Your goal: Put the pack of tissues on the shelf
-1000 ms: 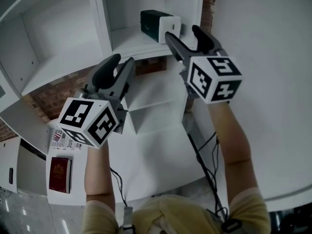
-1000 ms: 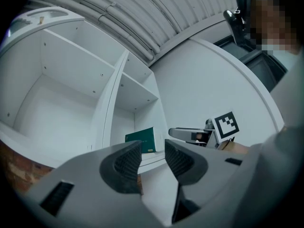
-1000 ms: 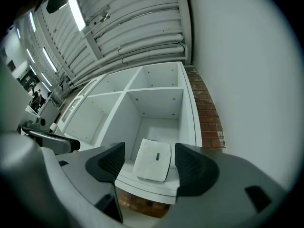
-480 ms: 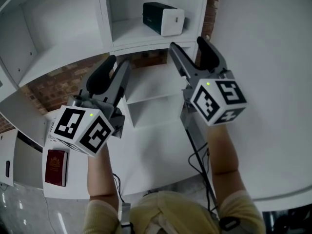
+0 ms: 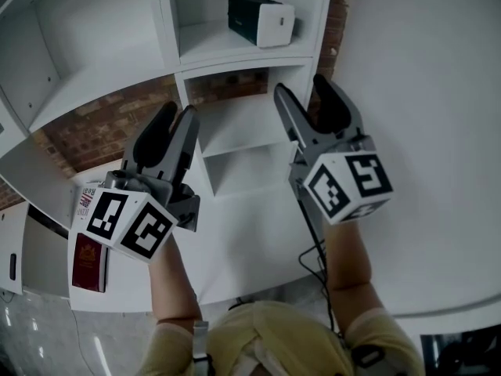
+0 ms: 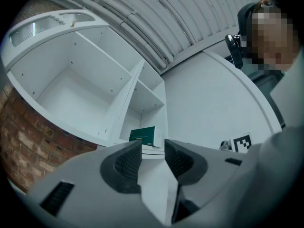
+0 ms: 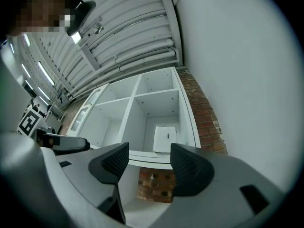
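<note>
Fingers point(image 5: 156, 131) of the left gripper point(image 5: 176, 116) sit parted and empty in the head view, while the right gripper point(image 5: 301, 90) is closing its jaws on nothing, below the pack of tissues point(image 5: 261, 20) lying on the white shelf point(image 5: 235, 59). Left gripper view: jaws apart, bare, with the pack of tissues point(image 6: 144, 136) beyond them in its compartment. Right gripper view: jaws closing on air, and the pack of tissues point(image 7: 165, 139) rests in the lower right compartment.

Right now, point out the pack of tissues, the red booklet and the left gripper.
pack of tissues point(image 5: 254, 19), head view, dark green side.
red booklet point(image 5: 86, 263), head view, cover's middle.
left gripper point(image 5: 178, 108), head view, midway between its open fingers.
</note>
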A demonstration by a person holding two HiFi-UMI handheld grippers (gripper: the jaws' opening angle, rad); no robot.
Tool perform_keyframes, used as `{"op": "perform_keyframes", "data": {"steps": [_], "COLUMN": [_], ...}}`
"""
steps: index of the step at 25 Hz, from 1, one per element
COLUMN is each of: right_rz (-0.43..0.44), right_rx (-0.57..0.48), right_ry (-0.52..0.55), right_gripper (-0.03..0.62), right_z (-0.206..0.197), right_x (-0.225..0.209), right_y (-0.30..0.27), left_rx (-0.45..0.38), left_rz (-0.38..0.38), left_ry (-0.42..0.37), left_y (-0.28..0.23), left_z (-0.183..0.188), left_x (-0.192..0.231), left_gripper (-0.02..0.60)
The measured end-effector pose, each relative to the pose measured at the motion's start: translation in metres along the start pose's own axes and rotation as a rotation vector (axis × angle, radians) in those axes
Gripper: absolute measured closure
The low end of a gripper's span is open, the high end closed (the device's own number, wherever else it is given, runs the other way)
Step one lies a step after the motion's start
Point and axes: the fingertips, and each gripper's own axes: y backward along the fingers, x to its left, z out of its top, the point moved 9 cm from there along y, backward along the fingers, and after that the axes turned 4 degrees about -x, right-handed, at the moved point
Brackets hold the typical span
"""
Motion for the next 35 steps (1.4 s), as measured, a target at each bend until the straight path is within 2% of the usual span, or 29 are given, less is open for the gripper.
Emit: {"op": "perform_keyframes", "data": {"steps": [8,13,21,28,35], "right_rz": [0.001,-0.032,-0.052,-0.099,-0.081], "right_rx": [0.010,0.026,0.036,0.049,0.047], "right_ry": [-0.083,-0.097,-0.114,-0.117,-0.144], "right_gripper": [0.366,0.439,0.489,0.580,0.592], "right_z": [-0.015,-0.024,-0.032,-0.043,-0.045], "right_x": [0.007,0.008,0.007,0.003,0.004], "right_y": [0.030,0.043,0.059,0.069,0.073], "left_rx": [-0.013,0.008,0.006,0.037,0.040], "left_rz": [-0.004,0.021,0.060,0.060,0.062], "left_ry": [0.107,0.099,0.142,0.139,0.128], "left_y": [0.018,0.029,0.046,0.049,0.049], "left_z": [-0.017,-0.025,-0.042,-0.049,-0.050], "left_x": [-0.009,-0.012,-0.007,-0.011,-0.013], "left_gripper": [0.433,0.433,0.474,0.489,0.503]}}
